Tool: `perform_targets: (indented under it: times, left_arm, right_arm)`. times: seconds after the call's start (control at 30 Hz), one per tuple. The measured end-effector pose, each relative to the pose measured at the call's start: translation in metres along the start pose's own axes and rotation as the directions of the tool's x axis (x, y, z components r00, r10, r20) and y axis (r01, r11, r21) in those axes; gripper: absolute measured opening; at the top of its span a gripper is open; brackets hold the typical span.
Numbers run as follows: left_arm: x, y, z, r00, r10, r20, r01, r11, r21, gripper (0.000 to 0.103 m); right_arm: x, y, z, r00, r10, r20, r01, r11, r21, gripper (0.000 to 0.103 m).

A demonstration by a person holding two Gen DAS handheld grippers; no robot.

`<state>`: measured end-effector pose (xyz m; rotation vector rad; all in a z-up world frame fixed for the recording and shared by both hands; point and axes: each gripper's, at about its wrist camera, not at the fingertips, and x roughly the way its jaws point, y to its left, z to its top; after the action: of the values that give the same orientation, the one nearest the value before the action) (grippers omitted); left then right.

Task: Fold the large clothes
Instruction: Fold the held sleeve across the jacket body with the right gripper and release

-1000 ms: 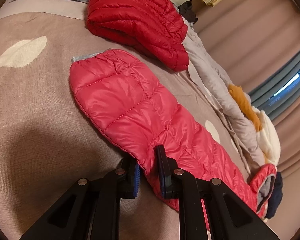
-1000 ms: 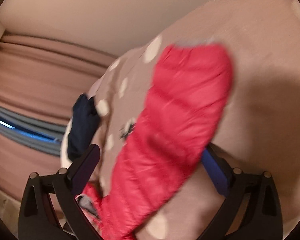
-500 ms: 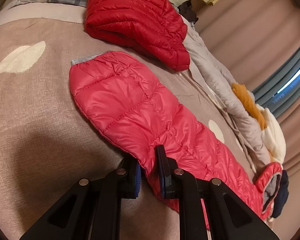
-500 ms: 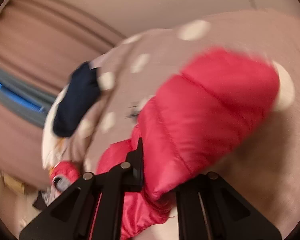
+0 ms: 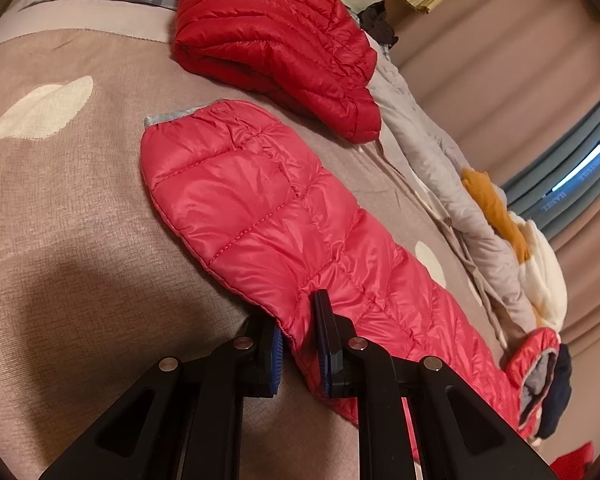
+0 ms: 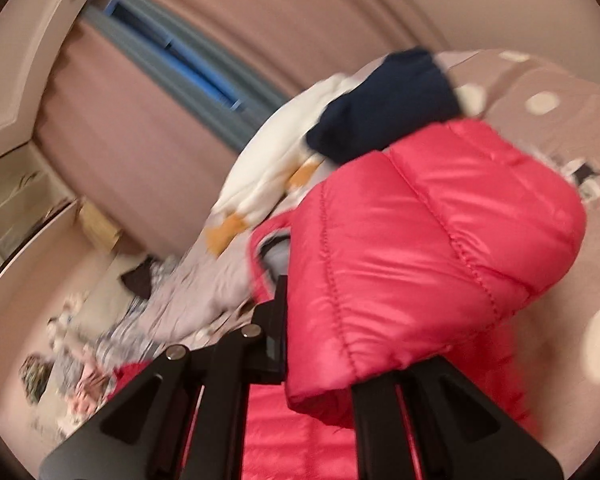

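Swinging up and over since a moment ago, my right gripper [image 6: 320,344] is carrying its end of the pink down jacket [image 6: 428,248], jaws closed on the puffy fabric, so that end is now doubling over the part lying beneath. My left gripper [image 5: 298,344] is keeping its narrow pinch on the jacket's near edge, pinning it to the brown dotted bedspread [image 5: 60,208]. From my left tongs the jacket's long axis is running away across the bed, one end toward the folded red jacket [image 5: 276,40], the other toward the cream and navy clothes pile [image 5: 540,280]. I am judging the right hand should bring its end along that axis.
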<state>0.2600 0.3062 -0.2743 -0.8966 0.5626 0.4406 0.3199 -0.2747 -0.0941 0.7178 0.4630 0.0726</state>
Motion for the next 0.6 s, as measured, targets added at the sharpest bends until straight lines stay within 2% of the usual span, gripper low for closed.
perform_targets:
  times: [0.07,0.27,0.43,0.6]
  left_arm:
    - [0.0,0.002,0.001,1.0,-0.01,-0.003,0.01,1.0,-0.009,0.015]
    - [-0.001,0.006,0.001,1.0,-0.022,-0.006,0.022,1.0,-0.019,0.015]
    - [-0.002,0.006,0.001,1.0,-0.027,-0.009,0.026,0.999,-0.025,0.015]
    - [-0.002,0.007,0.002,1.0,-0.028,-0.009,0.028,0.999,-0.026,0.015]
  right_arm:
    - [0.013,0.011,-0.015,0.998,0.038,-0.049,-0.038,0.999,-0.004,0.009]
    - [0.044,0.018,-0.048,0.984,0.075,-0.159,-0.069,0.997,0.044,0.01]
    - [0.053,0.024,-0.077,0.971,0.042,-0.234,-0.043,0.999,0.002,0.011]
    - [0.06,0.028,-0.094,0.962,0.028,-0.27,-0.028,1.0,0.0,0.012]
